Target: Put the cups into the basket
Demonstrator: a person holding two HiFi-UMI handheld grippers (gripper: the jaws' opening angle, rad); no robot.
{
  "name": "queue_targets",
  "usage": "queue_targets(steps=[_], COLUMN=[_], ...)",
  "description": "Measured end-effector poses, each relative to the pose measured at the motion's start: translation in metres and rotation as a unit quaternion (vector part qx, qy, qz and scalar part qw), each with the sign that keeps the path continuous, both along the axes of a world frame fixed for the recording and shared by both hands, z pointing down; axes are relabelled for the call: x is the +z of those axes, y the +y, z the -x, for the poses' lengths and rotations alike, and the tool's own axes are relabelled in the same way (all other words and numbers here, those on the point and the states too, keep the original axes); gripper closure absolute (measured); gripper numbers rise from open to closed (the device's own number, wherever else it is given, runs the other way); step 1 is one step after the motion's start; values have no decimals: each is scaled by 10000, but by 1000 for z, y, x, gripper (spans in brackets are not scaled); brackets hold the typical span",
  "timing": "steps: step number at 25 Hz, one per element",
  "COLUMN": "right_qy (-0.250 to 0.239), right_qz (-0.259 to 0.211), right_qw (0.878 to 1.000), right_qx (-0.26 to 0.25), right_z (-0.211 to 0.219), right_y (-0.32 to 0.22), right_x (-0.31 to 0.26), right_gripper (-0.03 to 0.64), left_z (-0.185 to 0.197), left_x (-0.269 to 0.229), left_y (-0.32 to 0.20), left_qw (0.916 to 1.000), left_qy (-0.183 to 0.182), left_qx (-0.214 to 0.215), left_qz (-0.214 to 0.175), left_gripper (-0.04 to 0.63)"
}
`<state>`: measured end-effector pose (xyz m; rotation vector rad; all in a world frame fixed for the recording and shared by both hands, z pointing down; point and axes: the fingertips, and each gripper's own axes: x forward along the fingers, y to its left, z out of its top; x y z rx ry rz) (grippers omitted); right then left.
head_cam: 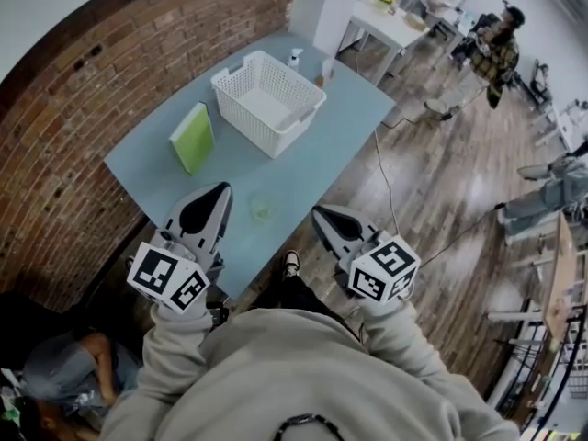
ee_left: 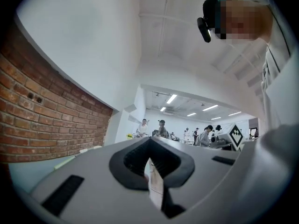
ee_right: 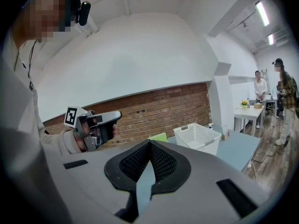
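Observation:
A clear, faintly green cup [head_cam: 261, 208] stands on the light blue table [head_cam: 349, 127] near its front edge. The white slatted basket [head_cam: 267, 100] sits farther back on the table, with nothing seen inside; the right gripper view shows the basket [ee_right: 196, 136] too. My left gripper [head_cam: 223, 189] hovers over the front edge, just left of the cup, jaws together and holding nothing. My right gripper [head_cam: 318, 212] hangs just off the edge, to the cup's right, shut and empty. Each gripper's own view shows its tips meeting: left gripper [ee_left: 149, 141], right gripper [ee_right: 150, 143].
A green notebook [head_cam: 193, 138] lies left of the basket. A small bottle [head_cam: 294, 58] and another small item [head_cam: 328, 67] stand at the table's far end. A brick wall [head_cam: 55, 182] borders the left. A cable [head_cam: 387, 184] trails over the wooden floor, and people stand beyond.

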<state>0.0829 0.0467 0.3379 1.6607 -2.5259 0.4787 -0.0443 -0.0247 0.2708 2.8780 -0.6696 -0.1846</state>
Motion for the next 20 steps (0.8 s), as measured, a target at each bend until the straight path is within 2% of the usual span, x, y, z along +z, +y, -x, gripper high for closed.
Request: queue_targets(steps=[5, 11, 20], right_qy=[59, -50, -217], right_qz=[-1, 373, 522], right_qw=[9999, 9979, 9883], right_qx=[-135, -519, -1417], right_z=[-38, -77, -89], right_y=[-44, -99, -168], right_x=[0, 36, 56], right_gripper=[606, 606, 606], left_z=[-35, -78, -90], left_x=[8, 42, 50], left_y=[-39, -83, -120], left_qw=[9998, 9975, 9878], left_qy=[-90, -406, -778], left_qx=[-187, -511, -1268], left_qz=[2, 276, 460], left_gripper=[598, 598, 598])
